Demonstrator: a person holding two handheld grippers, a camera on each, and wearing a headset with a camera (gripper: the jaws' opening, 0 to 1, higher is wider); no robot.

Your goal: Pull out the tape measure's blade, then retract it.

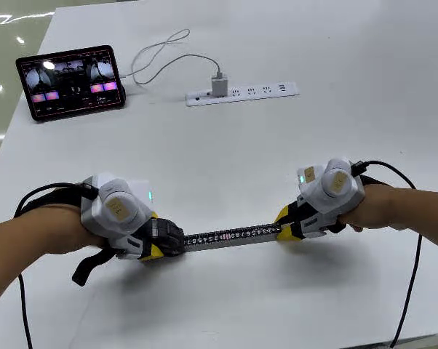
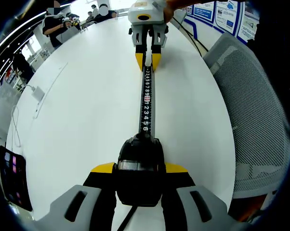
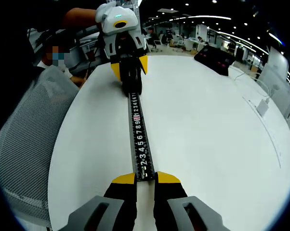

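A black tape measure case (image 2: pixel 139 168) sits between the yellow-tipped fingers of my left gripper (image 1: pixel 161 244), which is shut on it. Its dark numbered blade (image 1: pixel 233 235) runs out along the white table to my right gripper (image 1: pixel 286 227), shut on the blade's end. In the right gripper view the blade (image 3: pixel 138 139) stretches from my own jaws to the case (image 3: pixel 129 72) held by the left gripper (image 3: pixel 128 65). Across the table in the left gripper view, the right gripper (image 2: pixel 148 57) pinches the blade (image 2: pixel 146 103) at its far tip.
A tablet (image 1: pixel 70 81) stands at the table's far left. A white power strip (image 1: pixel 242 93) with a plugged charger and cable lies at the back centre. A grey mesh chair (image 2: pixel 251 110) stands beside the table edge. Black cables trail from both grippers.
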